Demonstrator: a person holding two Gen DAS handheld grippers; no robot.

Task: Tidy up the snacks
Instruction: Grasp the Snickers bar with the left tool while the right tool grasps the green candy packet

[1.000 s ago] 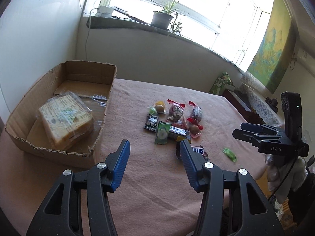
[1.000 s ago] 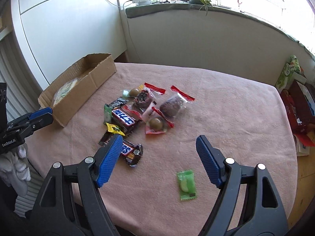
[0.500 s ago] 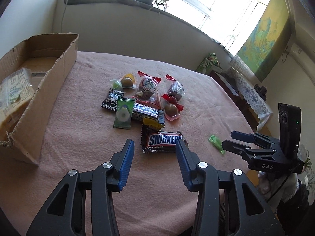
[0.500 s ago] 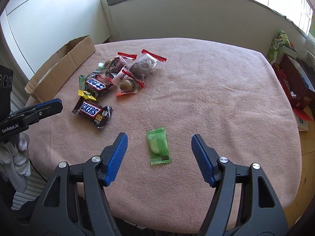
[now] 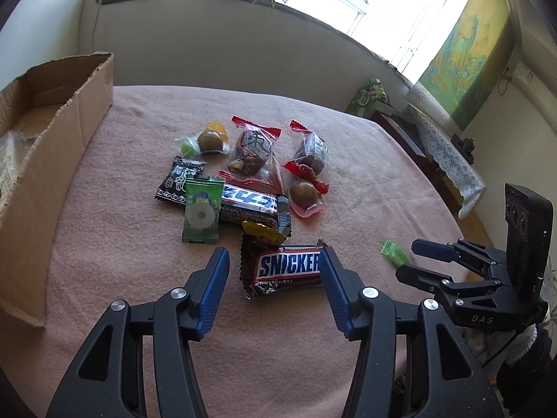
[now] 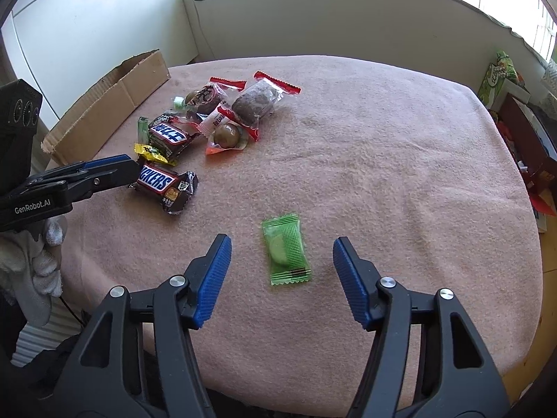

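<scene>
On the pink-covered table (image 6: 383, 160), a Snickers bar (image 5: 289, 266) lies between the blue fingers of my left gripper (image 5: 275, 257). Its jaws are opening; the left pad stands clear of the wrapper and the right finger overlaps its end. In the right wrist view that left gripper (image 6: 128, 170) reaches the Snickers bar (image 6: 163, 184) from the left. A green candy packet (image 6: 286, 249) lies flat between the fingers of my right gripper (image 6: 282, 244). Those jaws are closing but touch nothing. A pile of wrapped snacks (image 5: 243, 181) sits beyond, with a cardboard box (image 5: 69, 132) at the left.
The box holds a clear-wrapped bread pack (image 5: 7, 160) at its near end. A white-gloved hand (image 6: 34, 261) holds the left gripper. Red boxes and a green package (image 6: 501, 69) crowd the table's right side. A wall and windowsill run behind.
My left gripper swung right from the box and sank onto the Snickers bar, narrowing then widening. My right gripper came down over the green packet with its jaws narrowing.
</scene>
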